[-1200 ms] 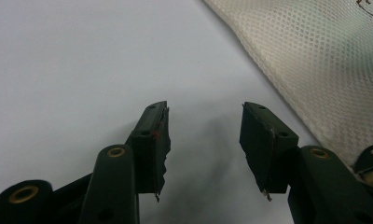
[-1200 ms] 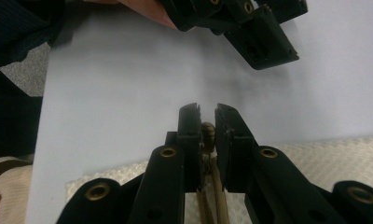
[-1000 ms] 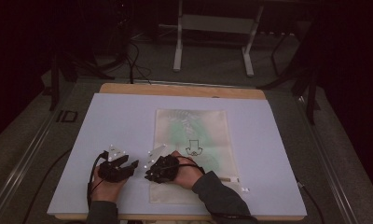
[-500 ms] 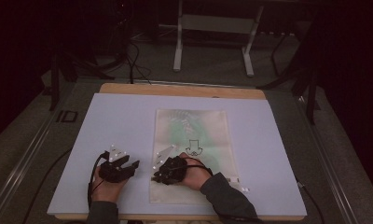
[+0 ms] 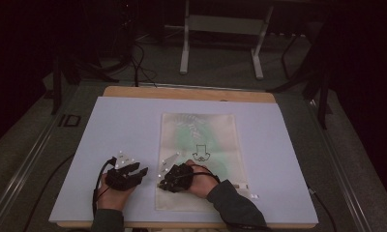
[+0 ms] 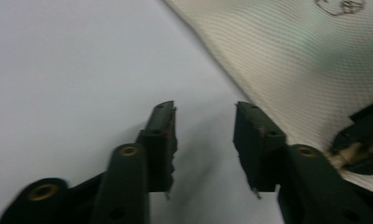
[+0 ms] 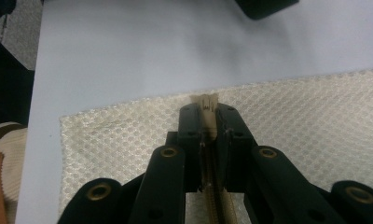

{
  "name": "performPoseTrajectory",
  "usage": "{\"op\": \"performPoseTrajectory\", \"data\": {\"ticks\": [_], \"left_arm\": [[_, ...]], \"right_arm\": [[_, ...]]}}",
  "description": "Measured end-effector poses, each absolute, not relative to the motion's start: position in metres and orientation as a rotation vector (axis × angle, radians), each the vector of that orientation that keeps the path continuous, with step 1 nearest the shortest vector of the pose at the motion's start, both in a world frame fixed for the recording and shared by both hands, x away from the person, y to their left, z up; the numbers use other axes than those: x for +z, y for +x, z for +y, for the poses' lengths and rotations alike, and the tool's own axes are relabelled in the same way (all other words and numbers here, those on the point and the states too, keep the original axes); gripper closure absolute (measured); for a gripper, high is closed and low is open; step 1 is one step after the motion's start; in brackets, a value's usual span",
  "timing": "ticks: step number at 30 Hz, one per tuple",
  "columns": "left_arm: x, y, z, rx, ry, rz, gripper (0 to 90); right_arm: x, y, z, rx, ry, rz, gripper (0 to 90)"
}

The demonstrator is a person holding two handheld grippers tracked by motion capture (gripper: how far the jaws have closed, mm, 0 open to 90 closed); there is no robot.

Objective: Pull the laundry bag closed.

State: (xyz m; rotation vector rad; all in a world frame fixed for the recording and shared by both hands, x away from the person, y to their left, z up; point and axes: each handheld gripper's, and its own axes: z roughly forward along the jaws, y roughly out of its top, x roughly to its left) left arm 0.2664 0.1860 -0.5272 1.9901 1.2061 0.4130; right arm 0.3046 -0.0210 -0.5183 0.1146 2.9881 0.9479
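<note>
Since the earlier high view, right hand-held gripper [image 5: 168, 180] has slid slightly toward the person along the bag's left edge; left hand-held gripper [image 5: 133, 172] hardly shifted.

Mesh bag [image 5: 201, 159]: cream, flat on the pale surface [image 5: 288, 159], long side running away from the person, small dark printed mark near its middle. Zipper runs along its left edge.

Right hand-held gripper view: jaws closed on the cream zipper pull [image 7: 206, 103], its tip poking out past the jaw ends, zipper track running back between them.

Step, as judged: working the zipper along the edge. Next move likely calls for a steady pull in line with the track, fabric held taut.

Left hand-held gripper: jaws parted, nothing between, hovering over bare surface just beside the bag's edge; well placed to pin the fabric.

Both forearms enter from the near edge; right sleeve [image 5: 232, 208] lies across the bag's near corner.
</note>
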Motion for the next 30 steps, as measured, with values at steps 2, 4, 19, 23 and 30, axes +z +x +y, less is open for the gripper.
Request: {"op": "performPoseTrajectory", "data": {"ticks": [2, 4, 19, 23, 30], "left_arm": [[-0.527, 0.266, 0.183, 0.385, 1.998, 1.187, 63.3], [-0.527, 0.266, 0.180, 0.364, 2.004, 1.175, 68.1], [-0.527, 0.264, 0.160, 0.292, 2.037, 1.048, 89.2], [-0.528, 0.264, 0.155, 0.282, 2.052, 1.039, 89.2], [-0.530, 0.265, 0.149, 0.275, 2.077, 1.026, 89.2]], "right_arm": [[-0.518, 0.304, -0.021, 0.946, 0.114, 2.985, 81.7], [-0.519, 0.304, -0.021, 0.947, 0.116, 2.985, 81.7], [-0.520, 0.303, -0.022, 0.952, 0.117, 2.980, 81.5], [-0.520, 0.303, -0.022, 0.951, 0.109, 2.976, 81.5], [-0.520, 0.303, -0.021, 0.946, 0.106, 2.976, 81.6]]}}
